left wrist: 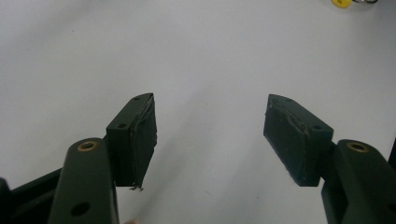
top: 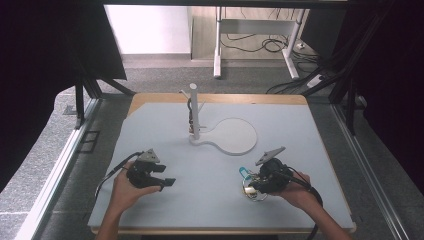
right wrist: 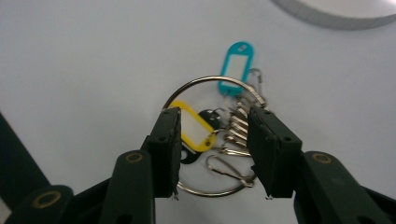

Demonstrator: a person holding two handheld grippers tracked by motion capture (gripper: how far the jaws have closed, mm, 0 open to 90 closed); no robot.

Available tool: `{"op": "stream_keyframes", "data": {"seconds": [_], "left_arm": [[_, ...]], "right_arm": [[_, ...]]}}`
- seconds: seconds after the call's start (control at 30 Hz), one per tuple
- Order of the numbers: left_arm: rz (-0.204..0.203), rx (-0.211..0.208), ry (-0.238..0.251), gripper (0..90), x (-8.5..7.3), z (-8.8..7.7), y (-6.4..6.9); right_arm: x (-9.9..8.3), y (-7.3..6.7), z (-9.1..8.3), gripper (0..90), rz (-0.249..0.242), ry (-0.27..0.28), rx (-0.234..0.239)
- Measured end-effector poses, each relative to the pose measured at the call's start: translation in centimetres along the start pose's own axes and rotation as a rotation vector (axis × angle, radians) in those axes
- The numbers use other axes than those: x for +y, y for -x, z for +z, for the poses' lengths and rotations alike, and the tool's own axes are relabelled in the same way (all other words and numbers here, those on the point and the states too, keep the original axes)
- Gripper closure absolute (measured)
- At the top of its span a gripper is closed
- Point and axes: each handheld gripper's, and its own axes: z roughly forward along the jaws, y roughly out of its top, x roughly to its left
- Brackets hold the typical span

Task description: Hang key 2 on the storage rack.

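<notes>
On the mat near me, my right gripper (right wrist: 212, 154) stood half open astride the key ring (right wrist: 212, 140), pads beside its wire, grip unclear; yellow tag (right wrist: 196, 128) between them. My left gripper (left wrist: 210, 140) gaped wide, empty. Farther off stood the white stand (top: 195, 112).

You face a pale grey table (top: 150, 125) with a wooden edge. Grey carpet (top: 165, 75) surrounds it. Black curtains (top: 45, 60) hang on both sides. Beyond stands a white wall (top: 150, 30) and a desk frame (top: 260, 30), with cables (top: 260, 45) tangled beneath.
</notes>
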Motion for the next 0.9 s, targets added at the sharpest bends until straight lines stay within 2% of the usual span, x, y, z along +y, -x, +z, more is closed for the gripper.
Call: {"op": "stream_keyframes", "data": {"seconds": [0.07, 0.23, 0.27, 0.4, 0.53, 0.63, 0.67, 0.7, 0.77, 0.9], "left_arm": [[0.009, 0.000, -0.012, 34.9, -0.1, 0.2, 0.0], [0.017, 0.002, -0.024, 34.0, -0.1, 0.3, 0.1], [0.030, 0.004, -0.031, 34.0, -0.1, 0.2, 0.0], [0.020, 0.004, -0.021, 34.0, -0.2, 0.2, 0.0], [0.023, 0.006, -0.022, 34.0, -0.3, 0.1, -0.1], [-0.014, -0.028, 0.000, 34.0, -0.8, -0.2, -0.7], [-0.029, -0.025, 0.003, 34.1, -1.0, -0.2, -0.9], [-0.025, -0.009, -0.005, 34.0, -1.2, -0.4, -1.1], [-0.058, -0.023, 0.021, 34.3, -1.5, -0.7, -1.4], [-0.069, -0.025, 0.037, 34.5, -1.8, -1.0, -1.7]], "right_arm": [[0.1, -0.3, 0.5, 59.0, 0.007, -0.017, 0.033], [0.0, -1.6, 1.8, 63.7, -0.026, -0.072, 0.090], [0.0, -1.8, 2.0, 64.2, -0.037, -0.084, 0.092], [0.2, -2.2, 2.9, 66.5, -0.059, -0.114, 0.088], [0.4, -2.1, 3.4, 69.2, -0.050, -0.131, 0.102], [0.4, -2.2, 3.8, 70.2, -0.050, -0.151, 0.114], [0.4, -2.2, 3.9, 70.5, -0.050, -0.157, 0.117], [0.4, -2.2, 4.0, 70.9, -0.052, -0.163, 0.122], [0.5, -2.3, 4.2, 71.9, -0.051, -0.172, 0.121], [0.6, -2.2, 4.5, 74.5, -0.052, -0.187, 0.121]]}}
